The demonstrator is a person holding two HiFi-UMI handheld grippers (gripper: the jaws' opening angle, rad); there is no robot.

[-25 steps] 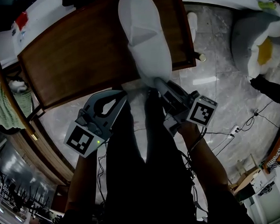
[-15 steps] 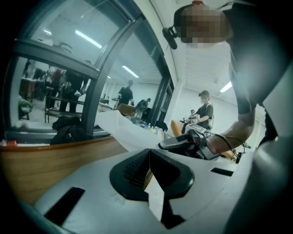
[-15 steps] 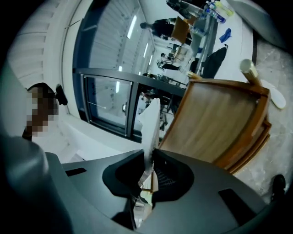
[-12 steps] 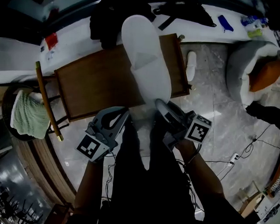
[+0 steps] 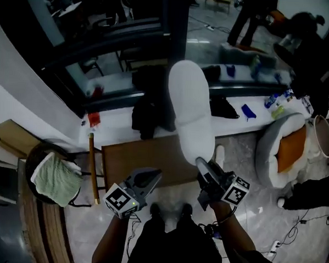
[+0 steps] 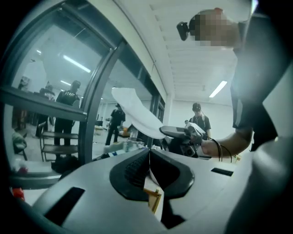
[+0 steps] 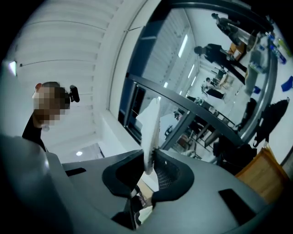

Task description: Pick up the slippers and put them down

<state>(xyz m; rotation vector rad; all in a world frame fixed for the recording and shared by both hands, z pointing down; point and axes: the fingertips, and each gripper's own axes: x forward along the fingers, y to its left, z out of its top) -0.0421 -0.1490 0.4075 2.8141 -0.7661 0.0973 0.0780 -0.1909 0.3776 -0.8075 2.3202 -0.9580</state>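
- Any markings?
- Bold black-and-white square patterns on the left cube [image 5: 120,200] and the right cube [image 5: 236,191], one cube per claw.
- How many slippers, and made of what?
- Two, both white, soft and cloth-like, with flat soles and rounded toes. First slipper [image 5: 190,110] held high with its toe up, the heel in the right claw [image 5: 200,164]. Second slipper [image 5: 219,154] flat on the pale marbled floor [image 5: 248,209], just beside the brown wooden surface [image 5: 130,162].
- And the state of each claw?
- Right claw clamped on the thin heel edge of the raised slipper, with ribbed black pads on both sides of it. Left claw [image 5: 153,176] closed on itself, pads touching, apart from both slippers.
- Anything else nearby?
- One green towel [image 5: 55,177], loosely folded, at the left. One round grey cushion bed [image 5: 273,156] with an orange lining, at the right on the floor.
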